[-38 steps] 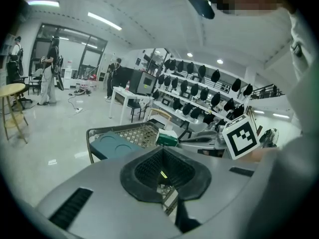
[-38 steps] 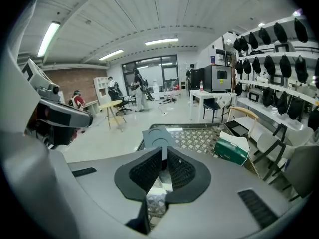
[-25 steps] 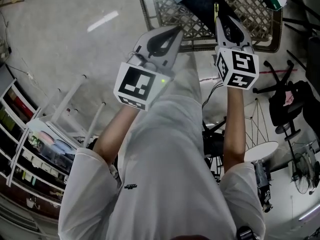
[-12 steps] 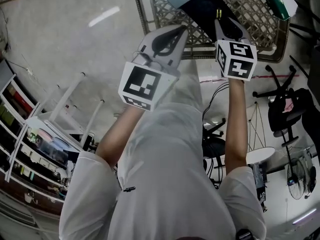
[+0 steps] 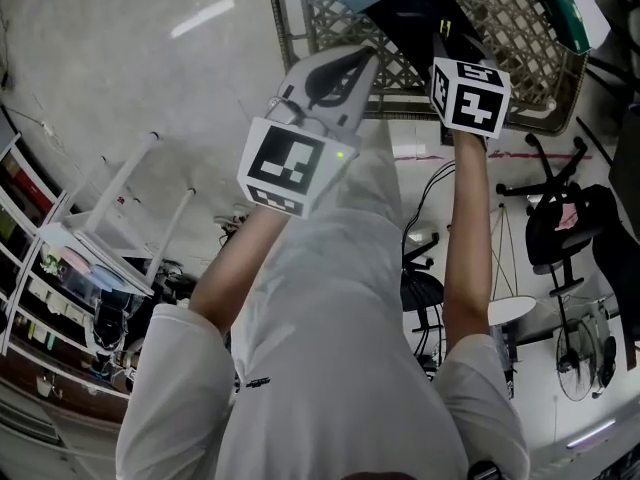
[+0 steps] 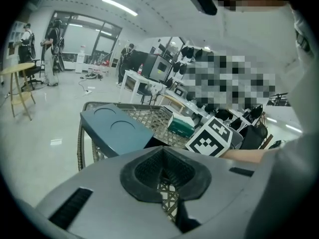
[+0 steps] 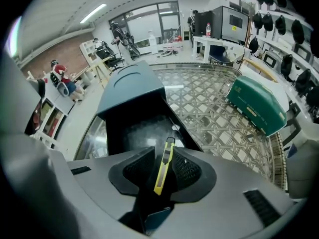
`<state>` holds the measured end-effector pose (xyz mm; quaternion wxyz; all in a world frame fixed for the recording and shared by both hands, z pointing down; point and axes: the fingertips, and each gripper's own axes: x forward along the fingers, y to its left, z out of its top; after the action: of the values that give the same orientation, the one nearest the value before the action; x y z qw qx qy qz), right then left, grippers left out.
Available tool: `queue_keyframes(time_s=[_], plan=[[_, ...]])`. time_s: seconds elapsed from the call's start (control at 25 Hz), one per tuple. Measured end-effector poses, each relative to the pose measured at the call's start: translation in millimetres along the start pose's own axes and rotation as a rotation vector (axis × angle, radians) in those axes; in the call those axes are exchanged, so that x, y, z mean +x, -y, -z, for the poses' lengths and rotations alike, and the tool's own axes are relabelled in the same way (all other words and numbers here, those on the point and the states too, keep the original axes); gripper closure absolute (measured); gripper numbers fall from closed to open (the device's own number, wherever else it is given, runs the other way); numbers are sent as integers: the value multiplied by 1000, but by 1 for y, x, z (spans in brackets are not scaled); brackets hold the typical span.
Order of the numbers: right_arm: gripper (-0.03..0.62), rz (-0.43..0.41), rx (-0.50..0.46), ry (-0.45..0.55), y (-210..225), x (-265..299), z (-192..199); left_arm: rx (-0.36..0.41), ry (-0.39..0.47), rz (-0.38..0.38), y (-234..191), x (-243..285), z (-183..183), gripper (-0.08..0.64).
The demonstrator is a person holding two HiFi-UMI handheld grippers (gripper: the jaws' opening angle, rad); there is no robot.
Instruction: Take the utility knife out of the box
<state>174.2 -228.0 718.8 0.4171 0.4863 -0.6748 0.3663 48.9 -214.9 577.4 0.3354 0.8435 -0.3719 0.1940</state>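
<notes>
1. Head view: the right tongs (image 5: 441, 43) hang over the open box (image 5: 400, 18).
2. Left gripper view: the left tongs (image 6: 160, 151) are clenched and empty.
3. Right gripper view: the tongs are released wide, and the utility knife (image 7: 163, 168) lies in the box between them. Centre it, then close.

My head view cuts the box (image 5: 405, 16) off at the top edge, and the right gripper (image 5: 440, 46) covers nearly all of the utility knife (image 7: 163, 169) there, ugh.
</notes>
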Motion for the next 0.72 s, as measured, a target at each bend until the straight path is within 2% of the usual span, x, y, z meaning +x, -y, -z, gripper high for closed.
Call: queue_keyframes(time_s=[0.32,0.52,0.72], plan=[[491,47,9,-74,6,20,4,-9,2,-20,-11,1,3,560],[492,83,-20,-124,9,22,6,-13,2,-24,-13,-3,6,558],[535,72,2,-143,4,23,5,-14,7,-20,-14,-7,6,558]])
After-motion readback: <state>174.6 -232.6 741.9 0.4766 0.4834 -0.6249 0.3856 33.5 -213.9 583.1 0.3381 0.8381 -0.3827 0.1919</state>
